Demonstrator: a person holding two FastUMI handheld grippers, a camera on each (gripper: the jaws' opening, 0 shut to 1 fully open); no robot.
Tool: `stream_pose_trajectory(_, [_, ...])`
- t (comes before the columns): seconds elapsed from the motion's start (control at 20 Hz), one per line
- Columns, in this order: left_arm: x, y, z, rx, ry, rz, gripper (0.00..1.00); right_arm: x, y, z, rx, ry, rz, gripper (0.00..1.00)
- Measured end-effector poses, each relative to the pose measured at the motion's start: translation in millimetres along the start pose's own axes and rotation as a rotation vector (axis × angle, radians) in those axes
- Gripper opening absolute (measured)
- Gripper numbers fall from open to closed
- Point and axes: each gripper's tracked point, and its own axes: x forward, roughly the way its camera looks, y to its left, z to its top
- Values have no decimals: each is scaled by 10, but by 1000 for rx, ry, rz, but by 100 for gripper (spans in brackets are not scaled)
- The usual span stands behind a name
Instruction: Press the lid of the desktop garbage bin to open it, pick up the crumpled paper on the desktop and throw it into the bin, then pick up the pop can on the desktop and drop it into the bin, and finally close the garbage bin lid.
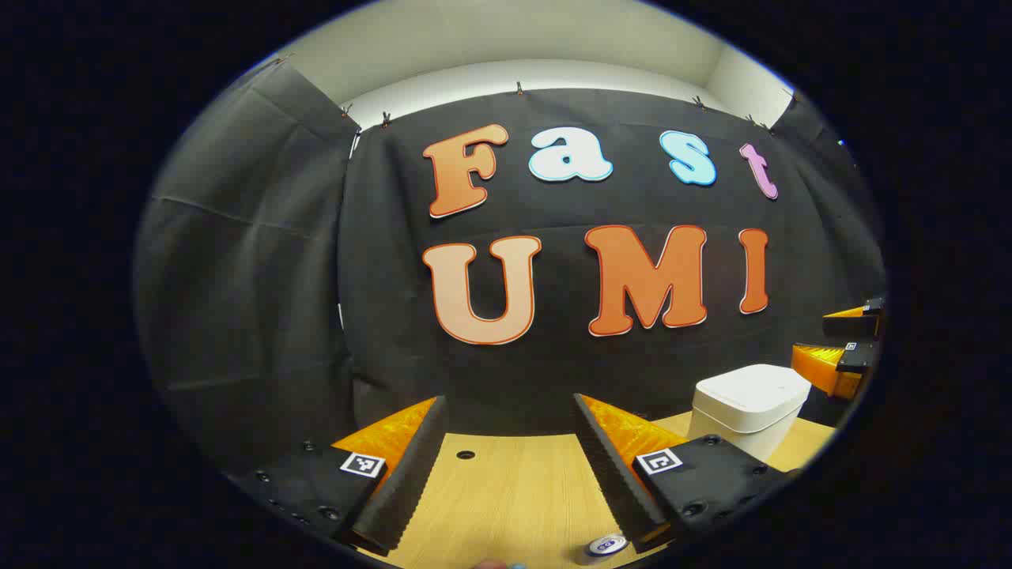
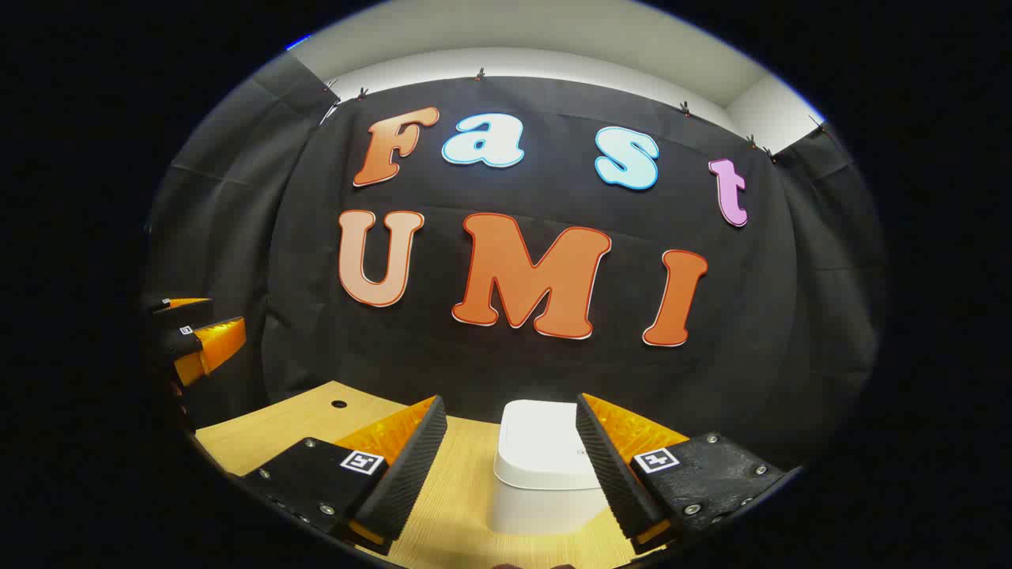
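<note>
1. In the left gripper view, the left gripper [image 1: 506, 466] has its two ribbed, wedge-shaped fingers spread wide apart above the pale wood-grain desktop [image 1: 506, 498], gripping nothing.
2. Just inside its right-hand finger, at the bottom edge, sits the round metal top of a pop can [image 1: 607, 544], standing on the desk.
3. Farther off to the right stands the white, smooth plastic desktop garbage bin [image 1: 747, 407], a rounded box with its lid down.
4. In the right gripper view, the right gripper [image 2: 510, 466] is likewise spread open, holding nothing; the bin [image 2: 545, 466] stands on the desk between and beyond its ribbed fingers, apart from both.
5. A small dark round hole [image 2: 339, 404] marks the desk to the left.
6. The creased black cloth wall [image 2: 506, 363] hangs behind the desk.
</note>
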Motion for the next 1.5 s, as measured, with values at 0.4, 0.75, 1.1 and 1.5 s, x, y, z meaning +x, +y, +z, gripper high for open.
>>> stream_pose_trajectory(0.4, [45,-215,18,-15,24,-17,100,-2,-215,3,-11,0,-3,99])
stream_pose_trajectory(0.75, [69,-287,5,-10,30,11,99,52,-422,-33,-19,7,-27,99])
stream_pose_trajectory(1.1, [52,-310,12,10,35,31,100,239,-727,-99,27,92,-58,97])
stream_pose_trajectory(1.5, [-17,-236,-153,24,89,72,100,560,-996,-12,-103,139,-11,69])
